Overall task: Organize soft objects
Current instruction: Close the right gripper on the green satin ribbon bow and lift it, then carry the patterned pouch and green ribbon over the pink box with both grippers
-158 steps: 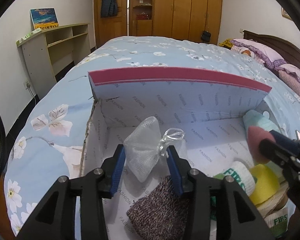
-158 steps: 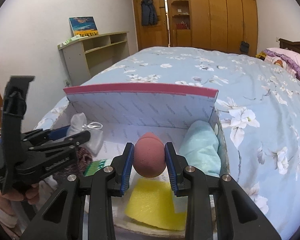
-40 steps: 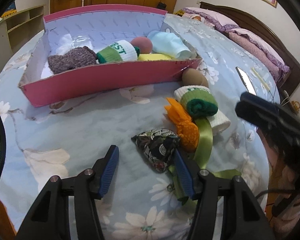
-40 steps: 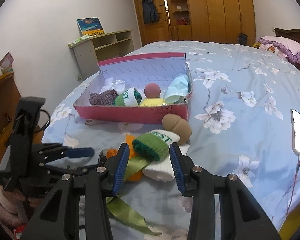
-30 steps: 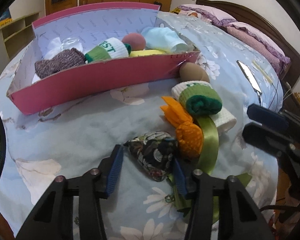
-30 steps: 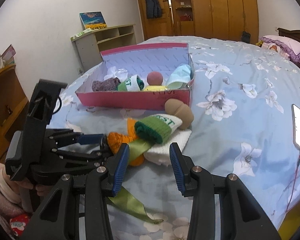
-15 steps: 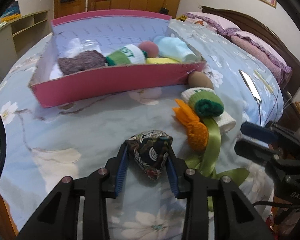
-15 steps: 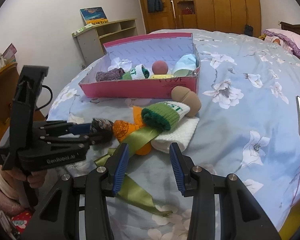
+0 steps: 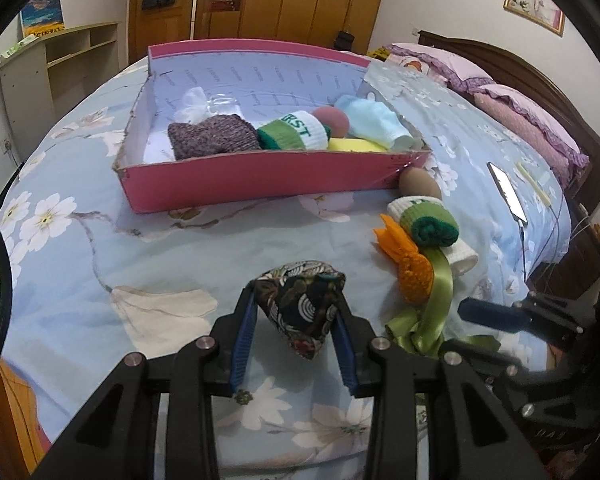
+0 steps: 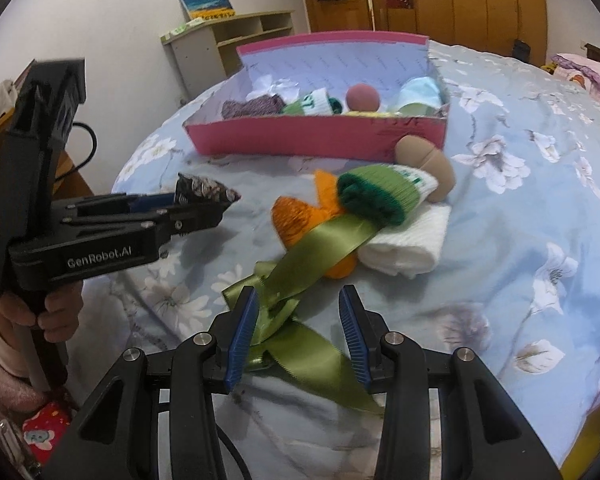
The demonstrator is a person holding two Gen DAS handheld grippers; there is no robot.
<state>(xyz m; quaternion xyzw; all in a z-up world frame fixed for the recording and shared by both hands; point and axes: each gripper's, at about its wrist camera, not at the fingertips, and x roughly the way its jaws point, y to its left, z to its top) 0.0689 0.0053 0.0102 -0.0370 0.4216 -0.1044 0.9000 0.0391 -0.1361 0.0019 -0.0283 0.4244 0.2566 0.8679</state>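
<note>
Patterned pouch [image 9: 300, 312] sits pinched between the left gripper [image 9: 296, 336] pads, point downward; right gripper [image 10: 298, 334] gapes empty (ribbon [image 10: 300, 268] below).

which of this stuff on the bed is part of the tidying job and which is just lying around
Part of the job:
- patterned pouch, gripped in the left gripper
- green ribbon, under the open right gripper
- orange knit piece
- green rolled sock
- white rolled cloth
- tan sponge
- pink box, already holding soft items

Just lying about:
- phone on the bedspread
- pillows
</note>
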